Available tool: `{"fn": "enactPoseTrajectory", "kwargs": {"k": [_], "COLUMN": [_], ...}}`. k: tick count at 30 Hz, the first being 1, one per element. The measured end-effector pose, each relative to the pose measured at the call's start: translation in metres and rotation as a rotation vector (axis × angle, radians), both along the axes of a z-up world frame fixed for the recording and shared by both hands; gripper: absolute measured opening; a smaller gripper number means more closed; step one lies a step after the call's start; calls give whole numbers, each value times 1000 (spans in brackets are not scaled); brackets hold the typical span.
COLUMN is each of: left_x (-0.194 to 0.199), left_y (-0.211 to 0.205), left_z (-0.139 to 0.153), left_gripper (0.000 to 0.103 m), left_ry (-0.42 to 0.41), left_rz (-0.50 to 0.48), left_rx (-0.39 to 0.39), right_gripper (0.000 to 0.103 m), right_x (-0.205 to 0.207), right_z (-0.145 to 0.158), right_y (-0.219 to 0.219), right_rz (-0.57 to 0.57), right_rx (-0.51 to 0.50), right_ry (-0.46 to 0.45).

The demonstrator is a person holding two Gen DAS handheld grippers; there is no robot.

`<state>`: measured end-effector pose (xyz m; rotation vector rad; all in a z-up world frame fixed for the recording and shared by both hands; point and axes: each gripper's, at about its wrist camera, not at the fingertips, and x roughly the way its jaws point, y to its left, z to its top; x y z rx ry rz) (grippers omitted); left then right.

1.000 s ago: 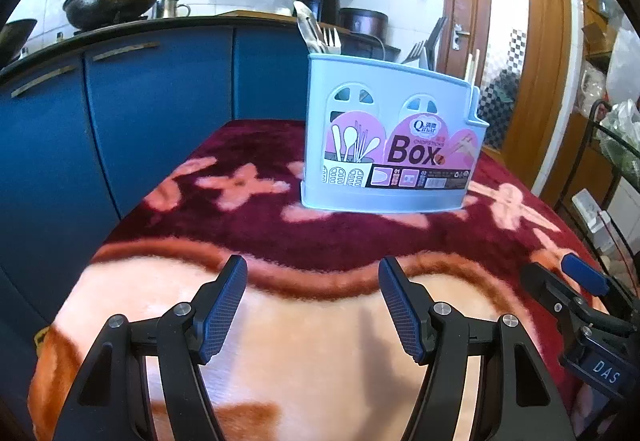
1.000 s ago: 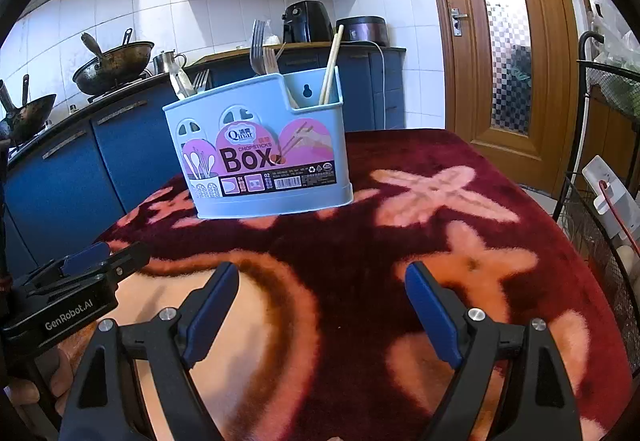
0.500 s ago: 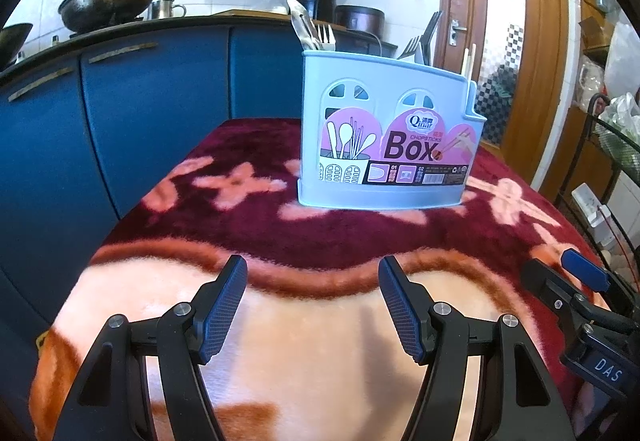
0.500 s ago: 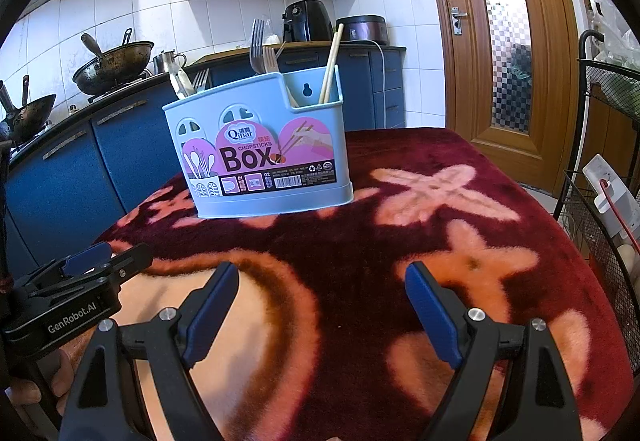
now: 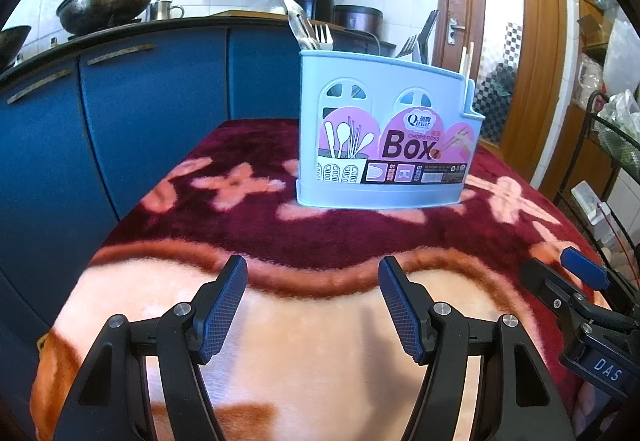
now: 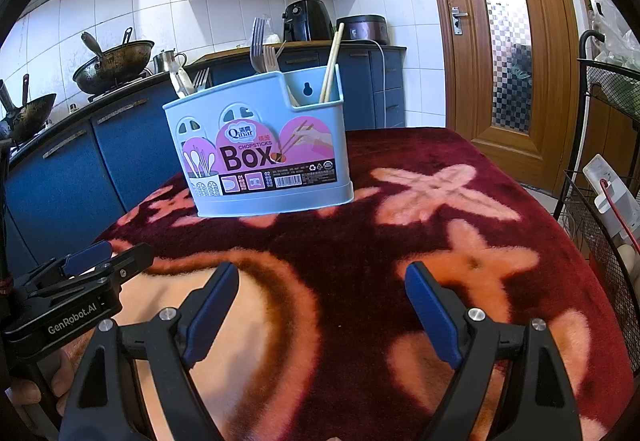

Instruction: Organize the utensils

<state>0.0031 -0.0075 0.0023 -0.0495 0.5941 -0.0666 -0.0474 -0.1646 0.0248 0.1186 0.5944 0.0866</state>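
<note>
A pale blue plastic chopsticks box (image 6: 264,145) stands upright toward the far edge of a bench covered with a plush maroon and peach floral blanket (image 6: 440,233), in a kitchen with blue cabinets. The box is a divided utensil holder, its pink label facing the cameras. Metal forks (image 6: 262,45) and what looks like a spoon (image 5: 298,23) stand handle-down in the taller compartments, and a pair of wooden chopsticks (image 6: 332,63) leans in the lower right compartment, so the utensils appear sorted by kind and the task looks finished or nearly so. No loose utensils lie on the blanket in either view. The left tongs (image 5: 312,293) and right tongs (image 6: 322,305) hover side by side above the near edge of the bench, well apart from the box, both angled downward. Both sets of tongs are released, their blue-padded jaws spread wide with nothing between them, which suits a resting pose with nothing left to pick up. In the left wrist view the right tongs show at the right edge; in the right wrist view the left tongs show at lower left, with part of a hand (image 6: 64,373) gripping its handle.
</note>
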Motion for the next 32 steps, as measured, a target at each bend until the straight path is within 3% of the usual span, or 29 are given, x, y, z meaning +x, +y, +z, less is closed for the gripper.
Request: {"fn": "enactPoseTrajectory", "kwargs": {"k": [32], "left_x": [1], "left_y": [-1], "left_z": [-1], "left_gripper": [70], "left_ry": [7], "left_rz": [-2], "left_rx": [8], "right_gripper": [87], "right_x": [0], "right_z": [0], "right_y": [0], "right_rz": [0], "right_rx": [0], "right_ry": [1]}}
